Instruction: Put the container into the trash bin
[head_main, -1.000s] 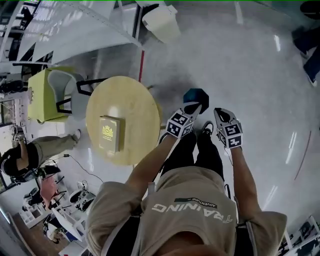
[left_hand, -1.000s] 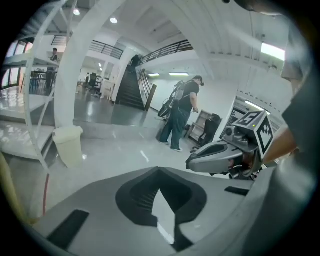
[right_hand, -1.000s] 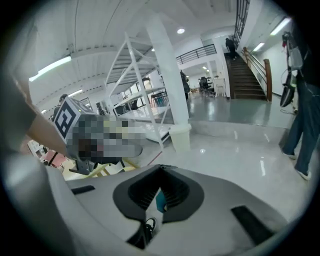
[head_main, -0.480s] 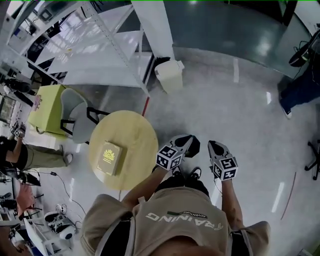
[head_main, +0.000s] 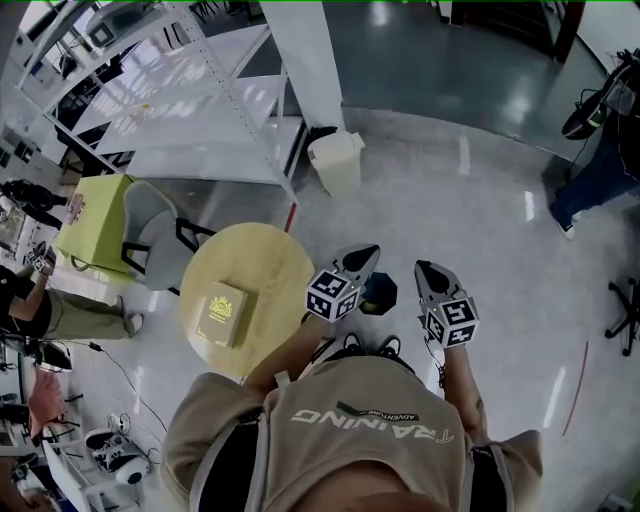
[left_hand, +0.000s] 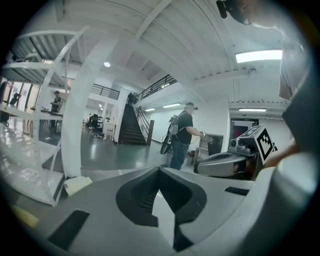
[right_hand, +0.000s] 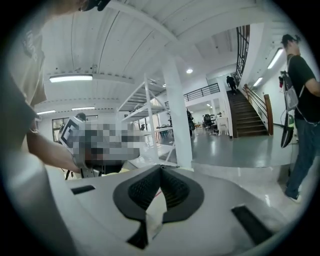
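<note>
The left claw (head_main: 366, 253) and the right claw (head_main: 424, 270) are seen clenched, with nothing gripped; the container (head_main: 222, 313) is found on the round desk (head_main: 268, 268), well apart from the trash bin (head_main: 335, 163).

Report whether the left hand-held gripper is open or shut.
Shut. The left hand-held gripper shows jaw tips touching, nothing between them.

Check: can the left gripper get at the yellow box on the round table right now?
Probably yes. The box lies alone on the open table, nothing between it and the left gripper, though its jaws are shut and point away.
</note>
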